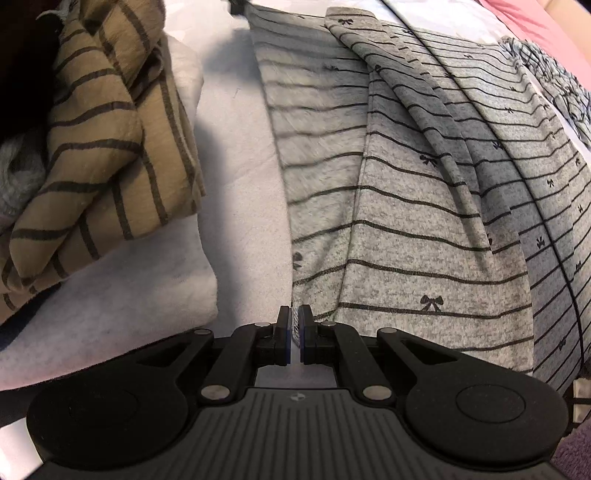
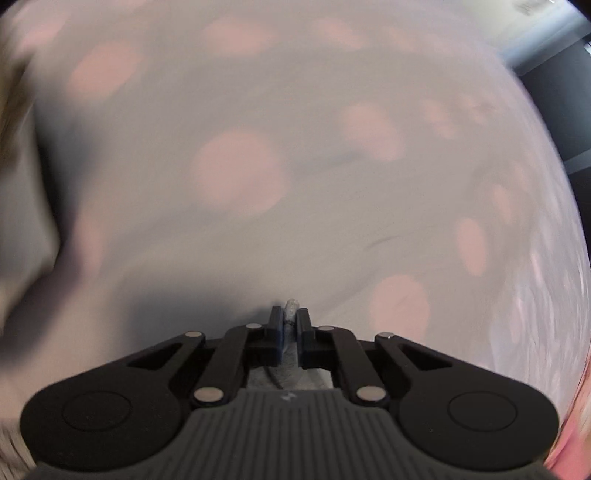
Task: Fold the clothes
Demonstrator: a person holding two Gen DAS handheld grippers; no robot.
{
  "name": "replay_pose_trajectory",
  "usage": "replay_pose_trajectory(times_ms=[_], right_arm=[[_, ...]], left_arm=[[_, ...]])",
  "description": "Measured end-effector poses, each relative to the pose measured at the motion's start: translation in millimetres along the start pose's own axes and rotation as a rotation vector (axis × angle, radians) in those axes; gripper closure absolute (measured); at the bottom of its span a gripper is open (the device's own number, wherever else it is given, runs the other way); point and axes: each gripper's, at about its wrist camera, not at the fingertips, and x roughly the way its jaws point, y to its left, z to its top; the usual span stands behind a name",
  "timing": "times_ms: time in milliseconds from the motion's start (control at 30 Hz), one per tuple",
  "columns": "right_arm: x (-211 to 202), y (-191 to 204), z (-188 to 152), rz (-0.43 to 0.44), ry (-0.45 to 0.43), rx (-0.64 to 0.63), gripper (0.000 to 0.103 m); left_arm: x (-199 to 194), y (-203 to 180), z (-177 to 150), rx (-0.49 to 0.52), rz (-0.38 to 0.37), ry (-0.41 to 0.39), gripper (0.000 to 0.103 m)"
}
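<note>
A grey garment (image 1: pixel 406 221) with thin dark stripes and small bows lies spread over the right half of the left wrist view, with long folds running along it. My left gripper (image 1: pixel 295 318) is shut on that garment's near hem corner, and a sliver of grey cloth shows between the pads. In the blurred right wrist view, my right gripper (image 2: pixel 290 320) is shut on a narrow bunch of grey fabric (image 2: pixel 291 308) that sticks out past the fingertips and hangs down behind the jaws. The rest of that cloth is hidden.
A crumpled tan garment with dark stripes (image 1: pixel 103 147) lies on a folded white cloth (image 1: pixel 129 295) at the left. Pale bedding (image 1: pixel 236 184) shows between it and the grey garment. A white sheet with pink dots (image 2: pixel 258 147) lies under the right gripper. Pink fabric (image 1: pixel 535 22) lies far right.
</note>
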Motion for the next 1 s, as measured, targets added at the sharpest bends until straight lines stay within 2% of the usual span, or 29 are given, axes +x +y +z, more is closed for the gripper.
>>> replay_pose_trajectory(times_ms=[100,300,367,433,533,667,800,867,1000], right_arm=[[-1,-20,4,0.015,-0.03,0.155,0.096],[18,-2,3,0.054,-0.019,0.145,0.094],[19,-7,2,0.055,-0.026,0.153,0.09],[6,-15,0,0.056,-0.056,0.15,0.072],[-15,-31,-6,0.045,-0.064,0.143,0.07],[-22,-40,-33,0.028,0.022,0.122,0.07],[-20,-51,-73,0.011,0.091,0.128,0.058],[-20,-59,-98,-0.01,0.109,0.149,0.058],[-23,-90,-144,-0.016,0.076,0.339,0.06]], left_arm=[[-1,5,-3,-0.013,-0.012,0.005,0.101],[1,12,-1,-0.05,-0.032,0.017,0.101],[-1,12,0,-0.052,-0.03,0.015,0.1],[-3,10,1,-0.05,-0.024,0.007,0.1],[-8,8,2,-0.048,0.007,-0.009,0.1],[-17,7,-1,-0.047,0.023,-0.031,0.1],[-27,0,-4,-0.027,0.005,-0.071,0.1],[-29,-4,-6,-0.004,-0.003,-0.086,0.099],[-21,-19,-3,0.045,0.008,-0.067,0.099]])
